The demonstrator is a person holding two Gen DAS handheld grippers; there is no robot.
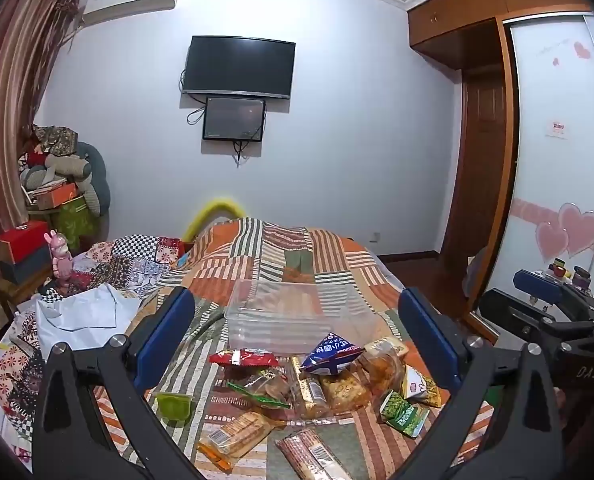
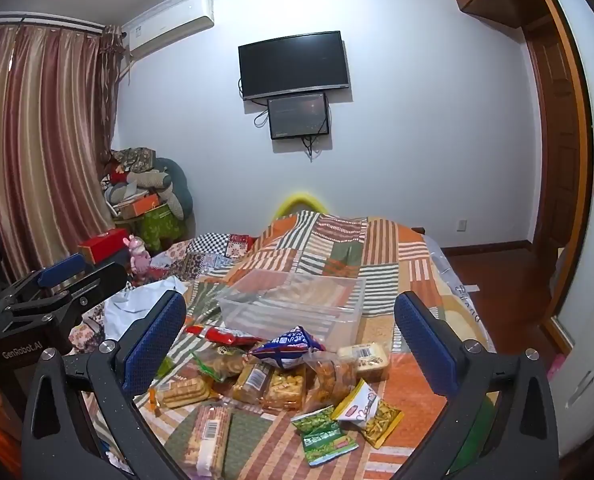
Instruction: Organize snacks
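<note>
Several snack packets lie in a heap on the patchwork bed cover. Among them are a blue pyramid bag (image 1: 331, 354) (image 2: 287, 345), a red packet (image 1: 243, 358) (image 2: 221, 334) and green packets (image 1: 403, 412) (image 2: 321, 436). Just beyond the heap stands an empty clear plastic box (image 1: 293, 316) (image 2: 297, 304). My left gripper (image 1: 297, 344) hangs open above the snacks with nothing between its blue pads. My right gripper (image 2: 291, 344) is open too, over the same heap, and holds nothing. Each gripper shows at the edge of the other's view.
The bed (image 1: 277, 256) is strewn on its left with patterned cloths and a white sheet (image 1: 81, 312). A pink toy (image 1: 61, 256) and stacked boxes sit at the left. A wardrobe with a sliding door (image 1: 557, 160) stands at the right, above a wooden floor (image 2: 497, 272).
</note>
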